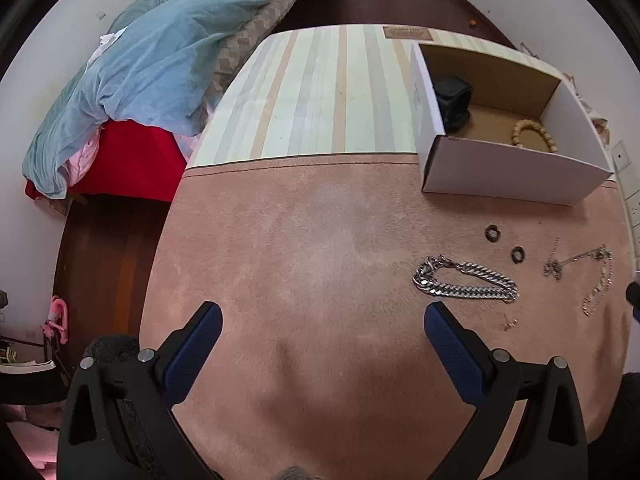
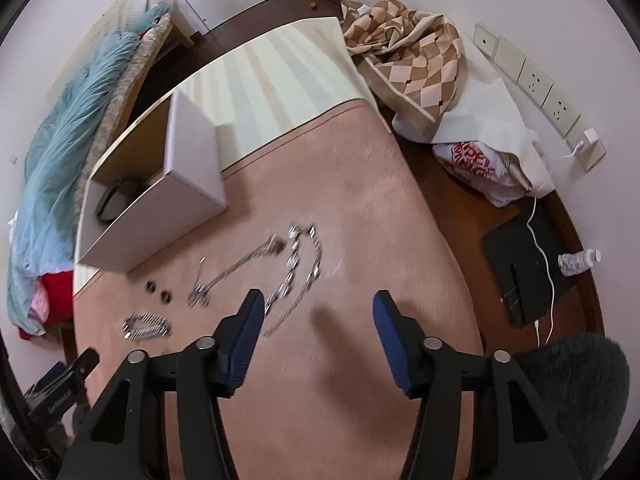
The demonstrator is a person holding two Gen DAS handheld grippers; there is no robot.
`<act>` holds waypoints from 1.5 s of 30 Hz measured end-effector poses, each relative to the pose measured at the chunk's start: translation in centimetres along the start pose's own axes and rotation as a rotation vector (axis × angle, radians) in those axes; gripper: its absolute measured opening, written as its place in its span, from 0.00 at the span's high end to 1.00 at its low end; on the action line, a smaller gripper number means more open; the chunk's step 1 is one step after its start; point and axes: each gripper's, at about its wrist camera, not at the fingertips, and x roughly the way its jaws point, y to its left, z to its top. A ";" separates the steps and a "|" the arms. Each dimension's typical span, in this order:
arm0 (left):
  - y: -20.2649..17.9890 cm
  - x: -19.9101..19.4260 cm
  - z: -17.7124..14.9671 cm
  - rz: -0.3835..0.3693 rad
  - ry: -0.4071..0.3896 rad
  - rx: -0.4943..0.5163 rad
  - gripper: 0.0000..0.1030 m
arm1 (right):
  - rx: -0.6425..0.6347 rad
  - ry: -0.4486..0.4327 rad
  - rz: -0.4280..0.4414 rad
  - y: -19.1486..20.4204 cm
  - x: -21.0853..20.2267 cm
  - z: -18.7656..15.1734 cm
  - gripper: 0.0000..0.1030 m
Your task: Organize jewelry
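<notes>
Box (image 1: 500,168) behind chain bracelet (image 1: 466,278), two rings (image 1: 505,245) between

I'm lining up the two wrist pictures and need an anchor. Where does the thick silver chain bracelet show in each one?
Left wrist view: the thick silver chain bracelet lies right of centre on the pink cloth, just beyond the right-hand finger of the gripper.
Right wrist view: the bracelet lies low on the left, blurred, left of the gripper.
Shared landmark: the two small dark rings, between the bracelet and the white box.

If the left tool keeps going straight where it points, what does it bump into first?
Probably just the bare pink cloth on the table. Nothing lies between the left tool fingers; the chunky silver chain sits off to its right.
</notes>
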 end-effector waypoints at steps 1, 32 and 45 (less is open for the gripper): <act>-0.1 0.2 0.1 0.006 0.002 0.002 0.00 | 0.000 0.000 -0.008 0.0 0.5 0.4 0.48; -2.3 4.6 2.4 -0.235 0.103 0.044 0.29 | -0.251 -0.135 0.017 7.7 -0.3 0.8 0.92; -3.1 2.1 2.0 -0.307 0.038 0.078 0.98 | -0.226 -0.116 0.087 7.3 -2.3 0.4 0.92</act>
